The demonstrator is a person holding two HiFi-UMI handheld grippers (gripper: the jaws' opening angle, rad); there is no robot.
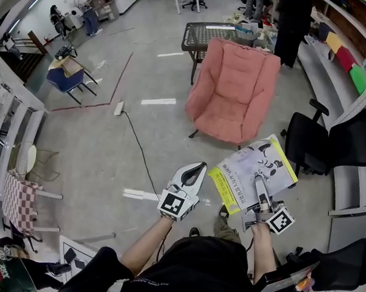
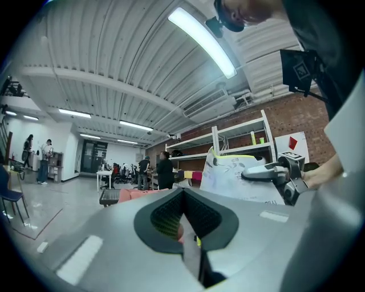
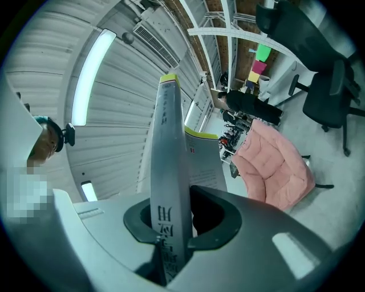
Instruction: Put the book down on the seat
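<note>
A white book with a yellow spine edge (image 1: 254, 173) is held above the floor, just in front of the pink cushioned armchair (image 1: 234, 93). My right gripper (image 1: 261, 191) is shut on the book's near edge. In the right gripper view the book (image 3: 168, 148) stands upright between the jaws of that gripper (image 3: 171, 228), with the armchair (image 3: 274, 165) beyond and to the right. My left gripper (image 1: 191, 173) hovers to the left of the book, shut and holding nothing. In the left gripper view the book (image 2: 234, 177) shows at the right. The armchair's seat is bare.
A black mesh table (image 1: 206, 34) stands behind the armchair. Black office chairs (image 1: 319, 142) sit close on the right. A power strip (image 1: 119, 108) lies on the grey floor at the left, its cable running toward me. A blue chair (image 1: 65, 77) and a checkered chair (image 1: 17, 198) stand far left.
</note>
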